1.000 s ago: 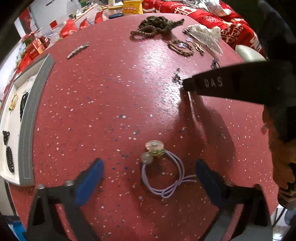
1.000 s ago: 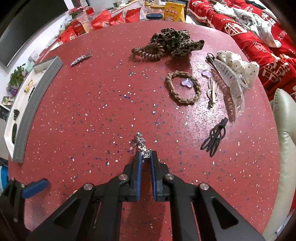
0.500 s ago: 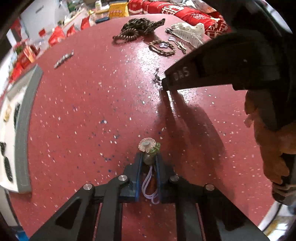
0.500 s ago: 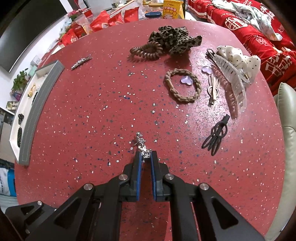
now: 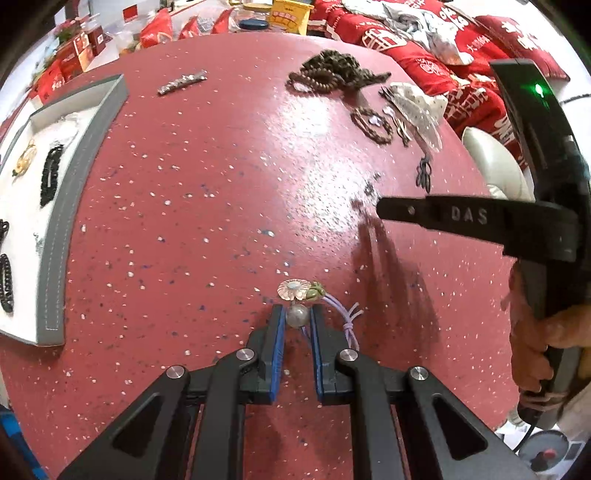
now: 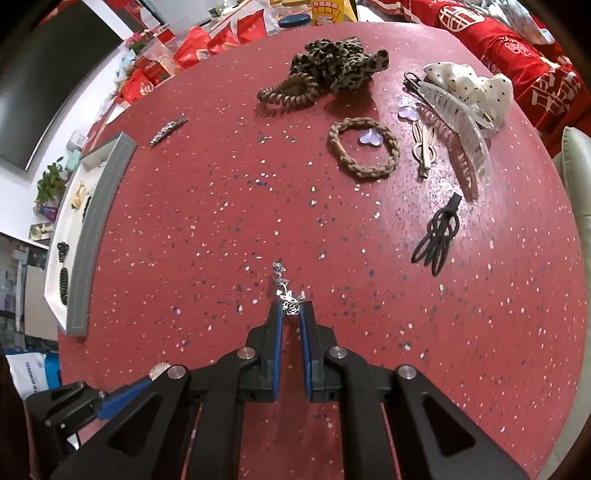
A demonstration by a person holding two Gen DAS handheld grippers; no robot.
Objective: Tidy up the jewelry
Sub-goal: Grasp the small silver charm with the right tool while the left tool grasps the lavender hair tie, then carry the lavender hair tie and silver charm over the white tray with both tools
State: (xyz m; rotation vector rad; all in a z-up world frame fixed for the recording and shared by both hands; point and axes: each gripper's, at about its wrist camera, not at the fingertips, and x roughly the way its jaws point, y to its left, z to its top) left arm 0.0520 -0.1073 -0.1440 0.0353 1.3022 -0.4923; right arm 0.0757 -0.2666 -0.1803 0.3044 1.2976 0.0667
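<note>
Hair tie bead pinched by left gripper, silver chain by right gripper; either could be dropped en route to tray — thin grips.

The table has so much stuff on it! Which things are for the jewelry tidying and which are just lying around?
For the job: lilac hair tie in the left gripper; silver chain in the right gripper; gray-edged tray; braided band; black clip.

Just lying about: snack packets; red cloth.
</note>
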